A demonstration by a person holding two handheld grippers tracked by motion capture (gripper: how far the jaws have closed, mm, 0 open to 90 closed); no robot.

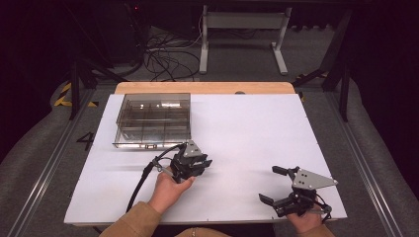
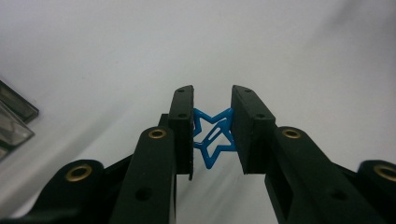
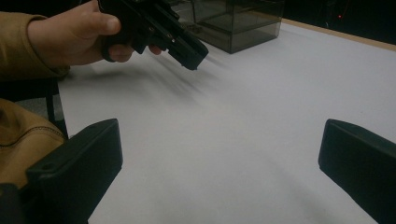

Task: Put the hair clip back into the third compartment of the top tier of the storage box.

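The left gripper [image 1: 197,165] sits over the white surface [image 1: 247,128] a little left of its middle, just in front of the near edge of the smoky clear compartment box [image 1: 154,120], which stands toward the far left corner of the surface. In the left gripper view its two black jaws are closed in on a small blue star-shaped clip [image 2: 213,136], pinching it by two opposite points so that the star stands on edge between the pads, with one point hanging down below them. The star is an open outline with a narrow slot through its middle. It is held clear above the white surface, and a corner of the box shows at the left edge of that view. The person's left hand [image 1: 170,190] wraps the gripper's handle from below, a tan sleeve [image 1: 133,222] coming in from the near edge. The right gripper [image 1: 274,185] rests near the near right corner of the surface, well apart from the left one, its jaws spread wide with nothing between them; the right gripper view looks across bare white surface between the two pads toward the left gripper [image 3: 159,28] and the box [image 3: 238,21] at the far side.
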